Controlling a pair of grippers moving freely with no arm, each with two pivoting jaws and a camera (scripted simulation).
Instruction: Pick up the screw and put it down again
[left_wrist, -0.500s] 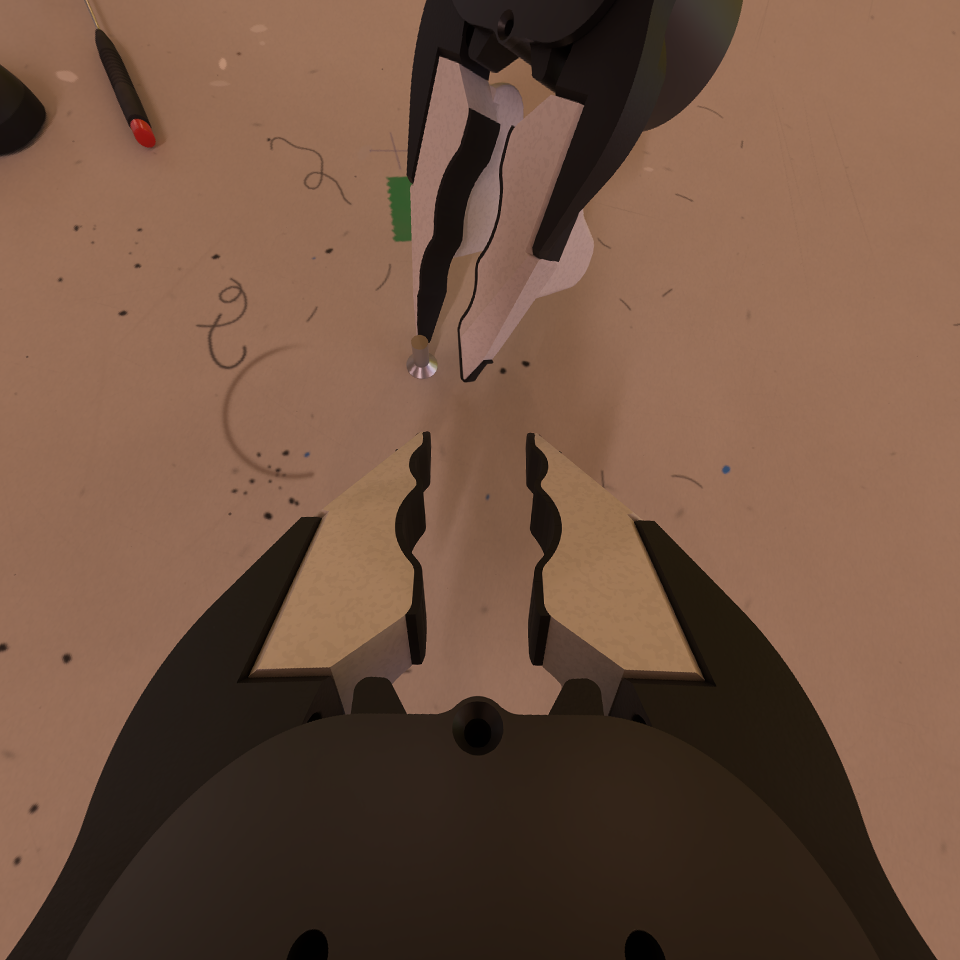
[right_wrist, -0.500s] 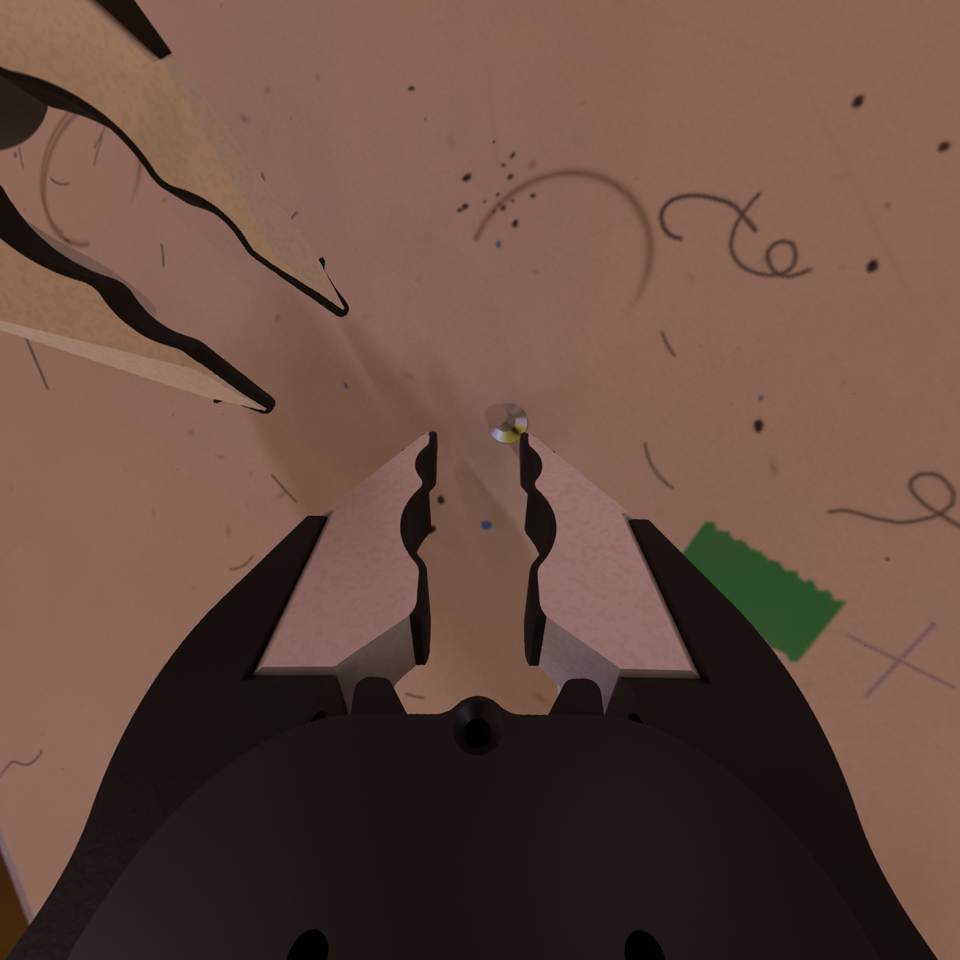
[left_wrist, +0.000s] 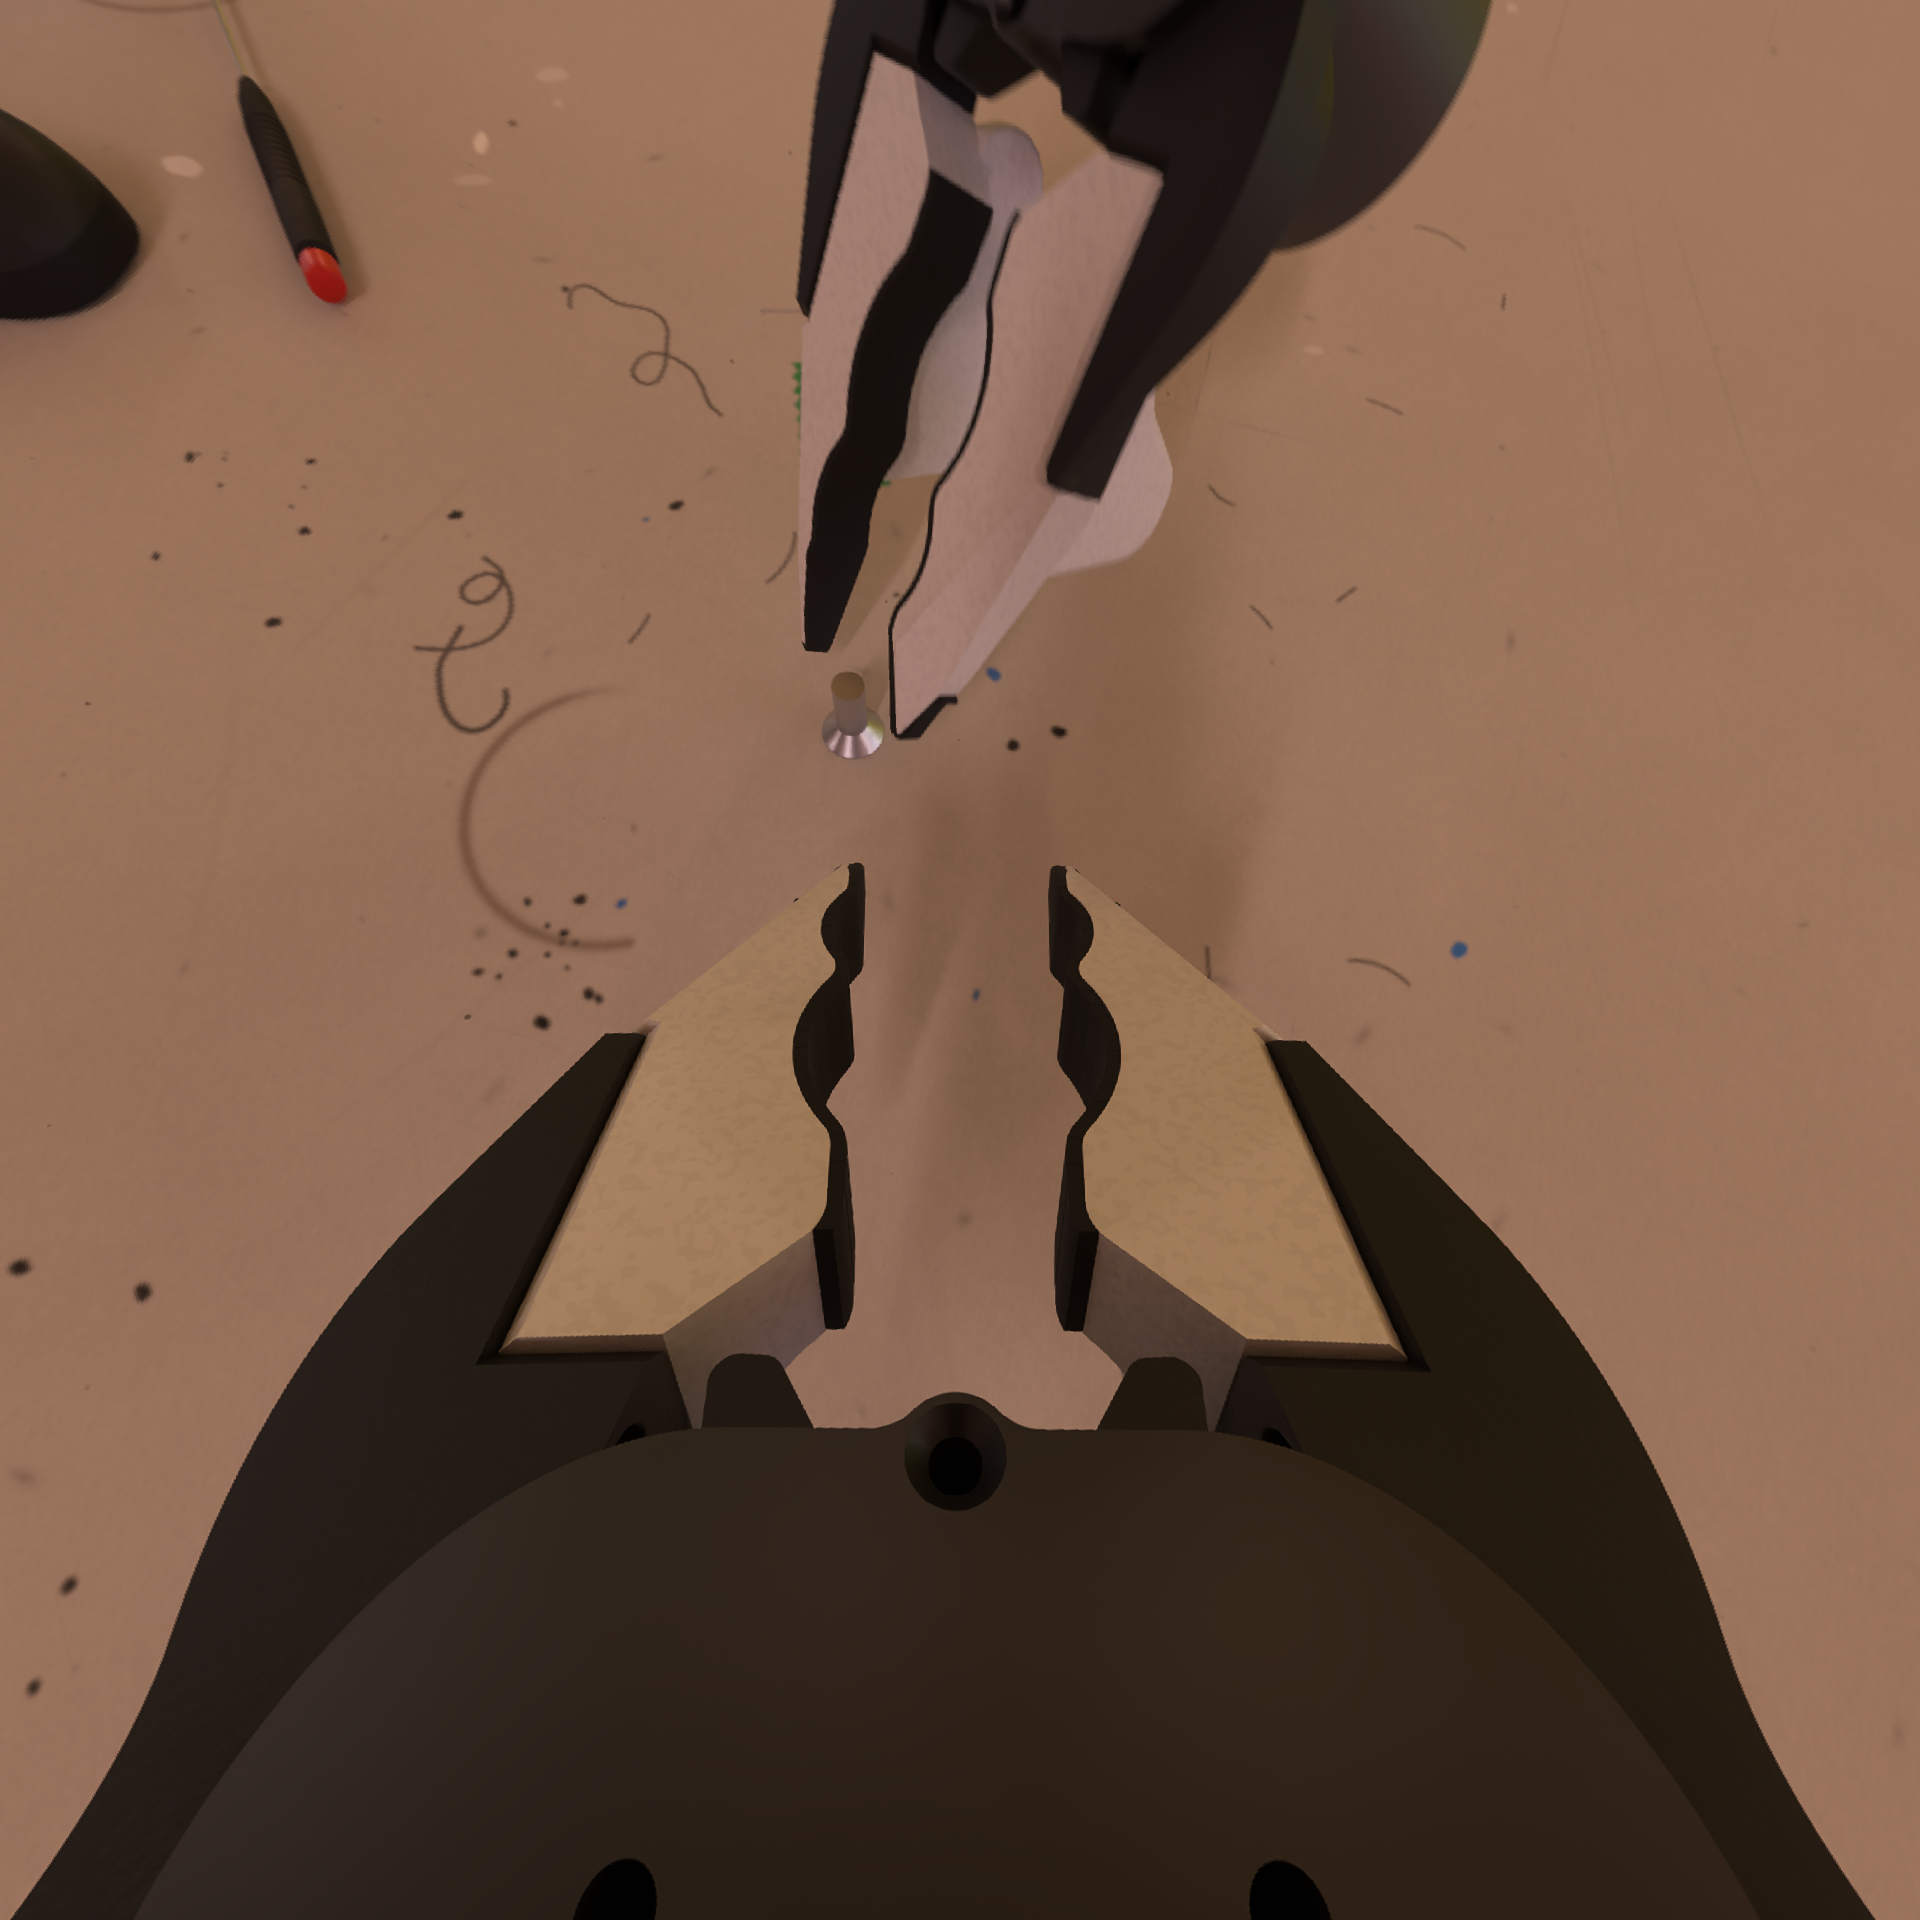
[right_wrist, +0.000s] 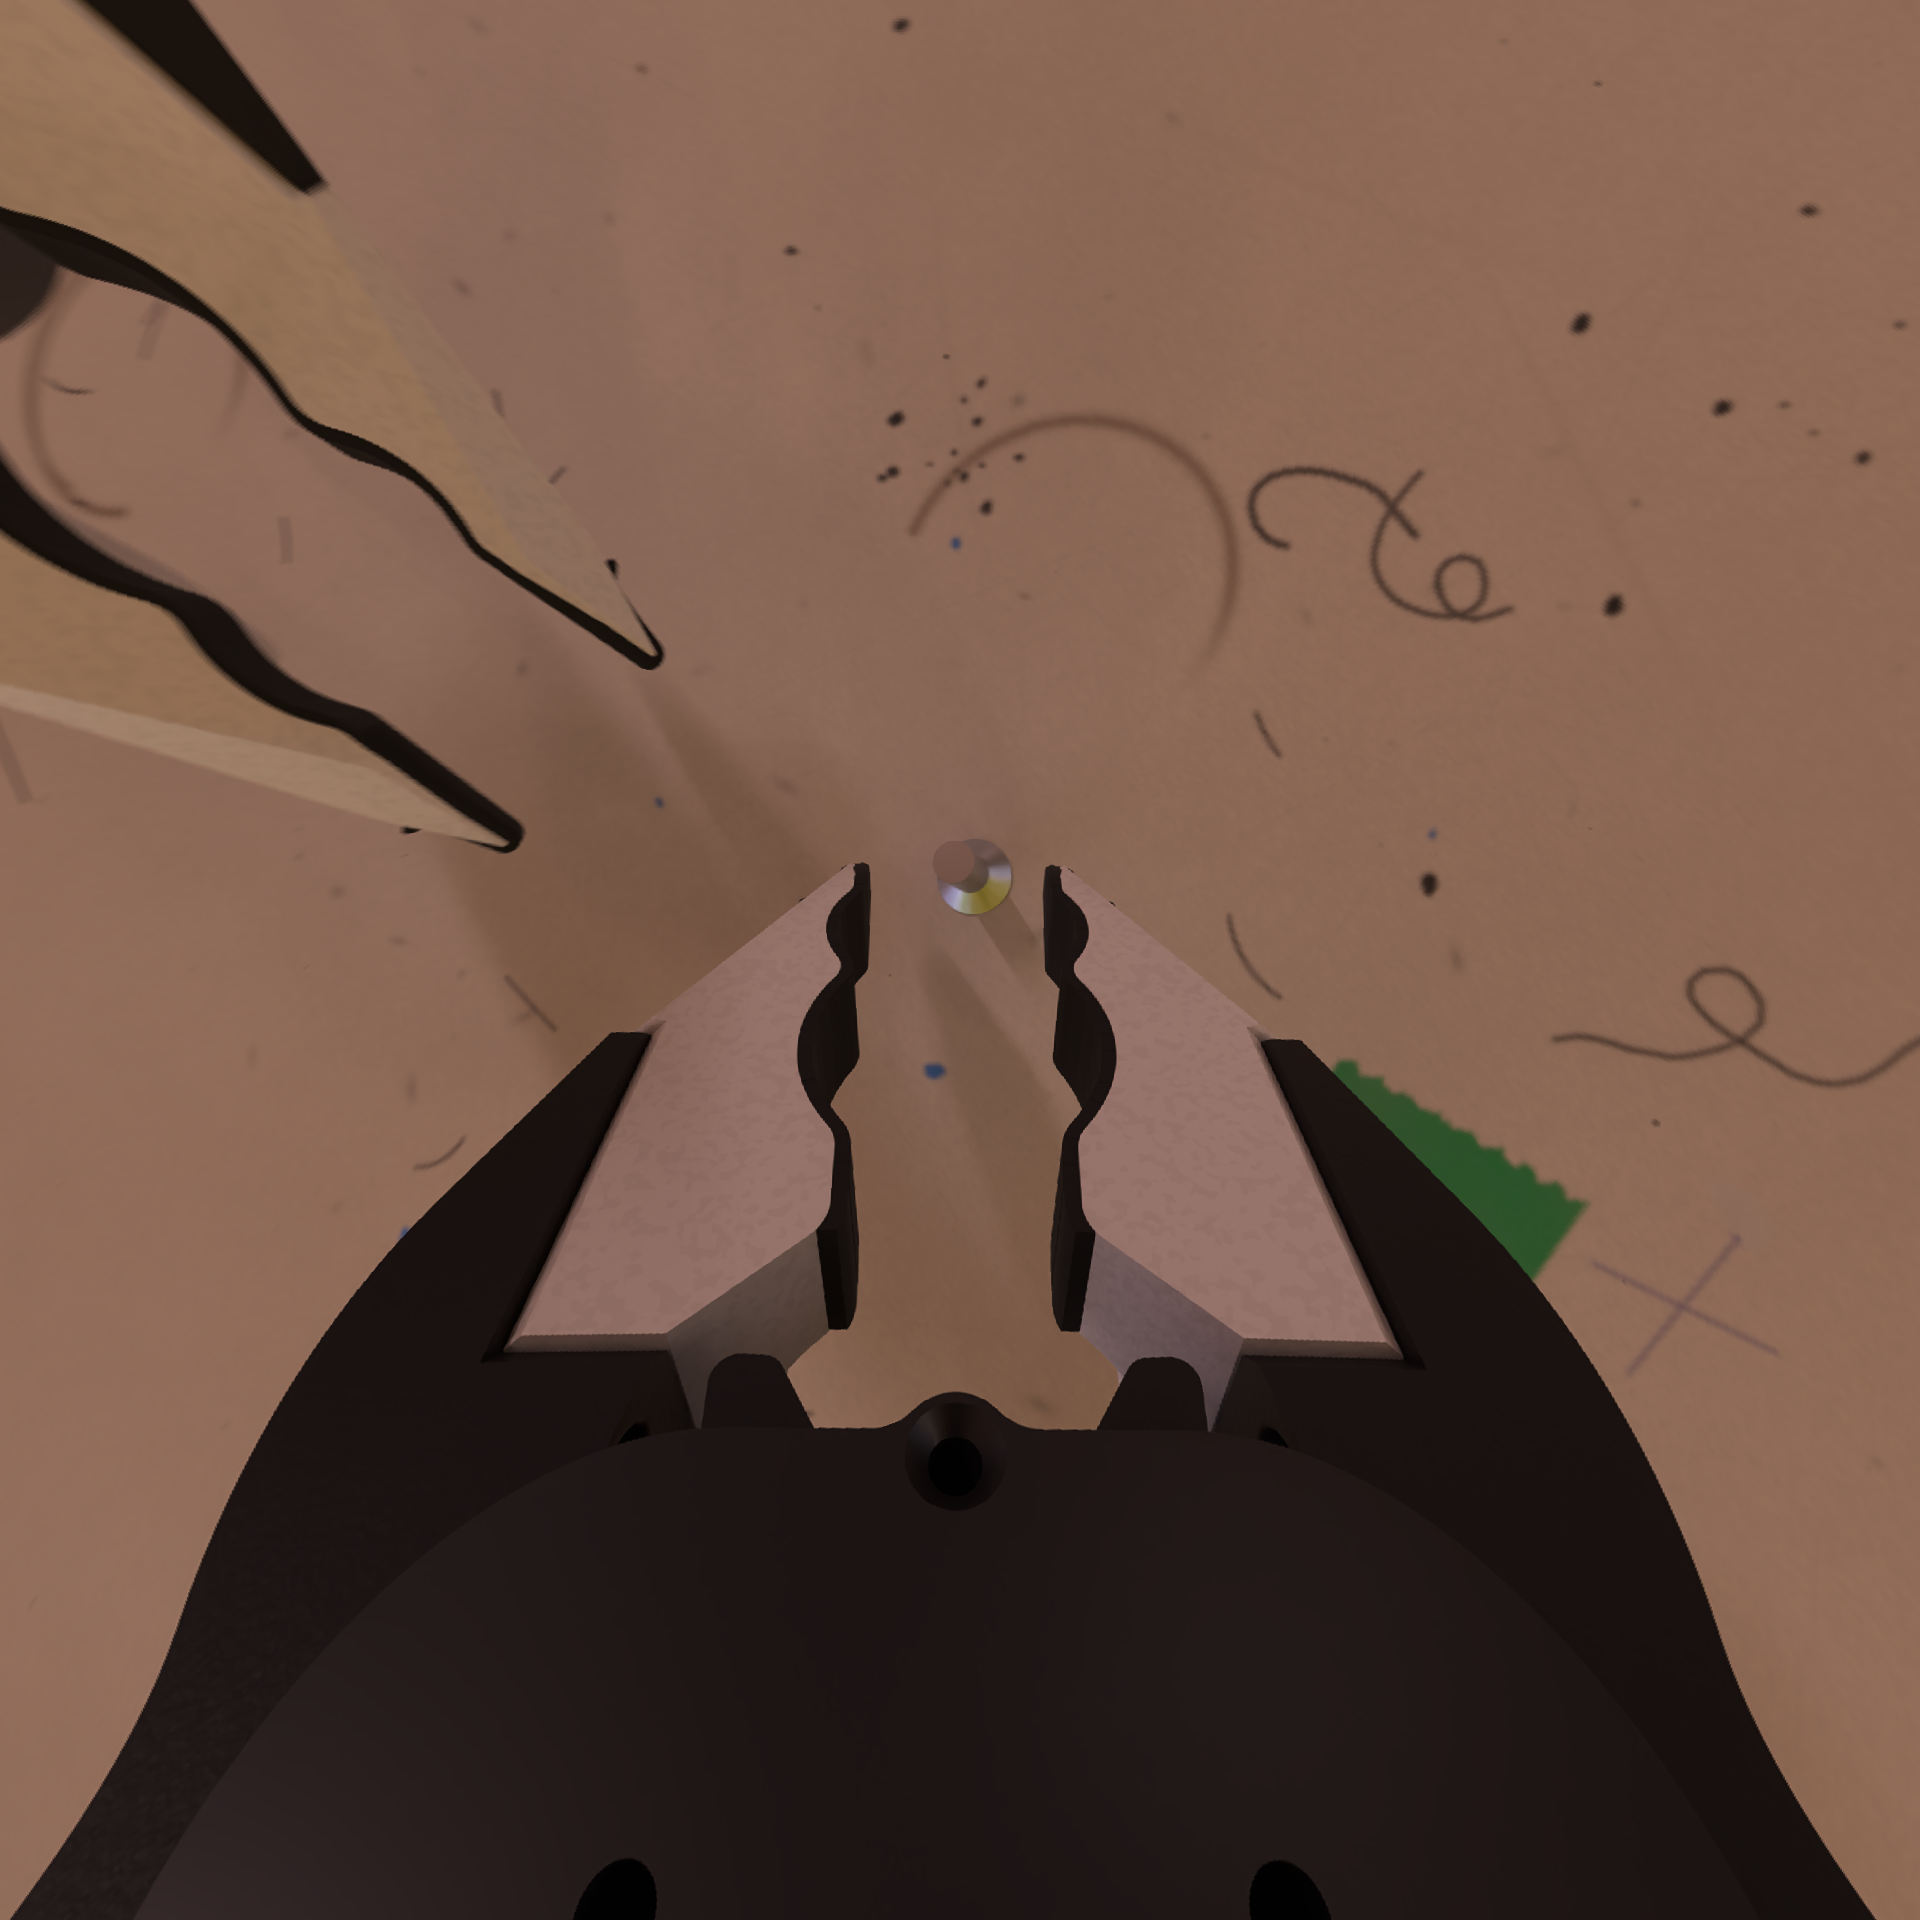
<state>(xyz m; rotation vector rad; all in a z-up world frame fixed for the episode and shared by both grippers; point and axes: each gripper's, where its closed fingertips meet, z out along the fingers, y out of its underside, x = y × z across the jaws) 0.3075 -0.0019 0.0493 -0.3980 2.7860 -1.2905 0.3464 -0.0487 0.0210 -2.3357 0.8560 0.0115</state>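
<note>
Screw standing head-down on the tabletop, nobody's got hold of it.

The screw (left_wrist: 852, 719) sits on the brown tabletop (left_wrist: 1558, 727), shaft pointing up, right at the tips of the right gripper (right_wrist: 956, 878), whose fingers are spread with a gap either side. The left gripper (left_wrist: 954, 878) hangs nearby, fingers spread too, pinching nothing. Off to the side: a green patch (right_wrist: 1475, 1184) and a red-tipped screwdriver (left_wrist: 291, 187).
</note>
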